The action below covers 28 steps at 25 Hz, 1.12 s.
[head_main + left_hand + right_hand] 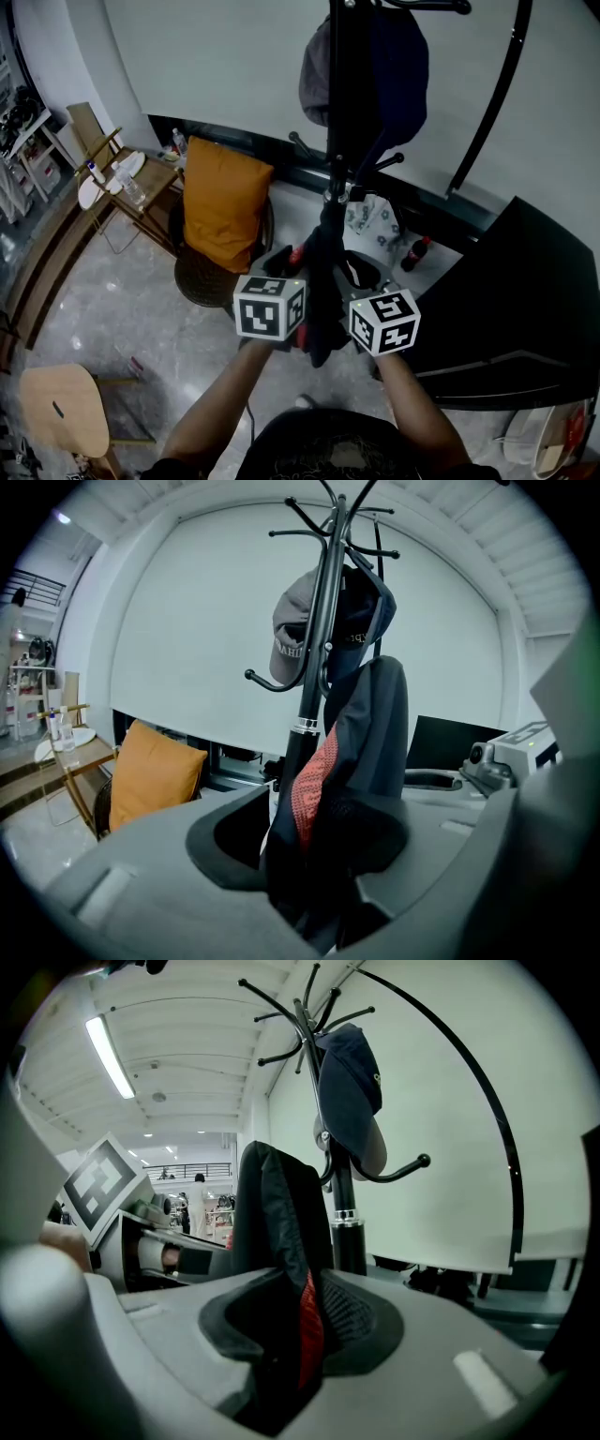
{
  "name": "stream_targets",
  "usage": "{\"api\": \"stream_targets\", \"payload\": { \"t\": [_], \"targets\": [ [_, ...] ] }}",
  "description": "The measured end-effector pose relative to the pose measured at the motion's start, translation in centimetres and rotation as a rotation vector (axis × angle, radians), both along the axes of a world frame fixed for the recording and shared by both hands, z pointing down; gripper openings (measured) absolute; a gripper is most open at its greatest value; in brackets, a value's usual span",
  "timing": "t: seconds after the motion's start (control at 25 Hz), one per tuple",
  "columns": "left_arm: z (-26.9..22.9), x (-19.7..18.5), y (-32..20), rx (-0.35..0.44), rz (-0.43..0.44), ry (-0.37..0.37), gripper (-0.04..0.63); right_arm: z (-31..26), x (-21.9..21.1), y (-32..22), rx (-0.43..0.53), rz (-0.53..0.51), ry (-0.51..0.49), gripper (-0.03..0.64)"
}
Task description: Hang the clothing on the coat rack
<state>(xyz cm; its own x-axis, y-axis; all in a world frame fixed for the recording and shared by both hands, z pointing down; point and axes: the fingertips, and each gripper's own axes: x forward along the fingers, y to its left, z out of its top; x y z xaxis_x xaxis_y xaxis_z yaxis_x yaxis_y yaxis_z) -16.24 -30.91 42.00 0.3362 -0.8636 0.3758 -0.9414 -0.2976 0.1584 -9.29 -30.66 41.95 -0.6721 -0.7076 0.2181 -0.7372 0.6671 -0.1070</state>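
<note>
The clothing is a dark garment (317,291) with a red mesh lining, held up against the black coat rack (339,112). In the left gripper view the garment (361,733) runs between the jaws of my left gripper (314,855); they stand wide, with a dark gap on the left side. My right gripper (300,1335) is shut on a fold of the garment (281,1213), red lining showing. A grey cap (291,630) and a navy cap (349,1091) hang on the rack's upper hooks. Both marker cubes sit side by side in the head view, left gripper (298,261), right gripper (354,274).
An orange cushion (222,202) leans on a round chair left of the rack. A wooden stool (61,408) stands at lower left, and a side table (155,183) with bottles at the back left. A black desk (525,309) fills the right. A cola bottle (415,253) stands on the floor.
</note>
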Motion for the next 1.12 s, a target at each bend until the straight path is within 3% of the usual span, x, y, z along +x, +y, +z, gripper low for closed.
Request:
{"api": "stream_targets", "payload": {
  "t": [0.6, 1.12],
  "targets": [
    [-1.1, 0.3, 2.3, 0.027, -0.055, -0.015, 0.152, -1.0, 1.3, 1.9, 0.014, -0.016, -0.030, 0.106],
    [-2.3, 1.4, 4.6, 0.064, -0.128, -0.023, 0.150, -1.4, 1.7, 4.5, 0.016, -0.110, -0.028, 0.104]
  ]
}}
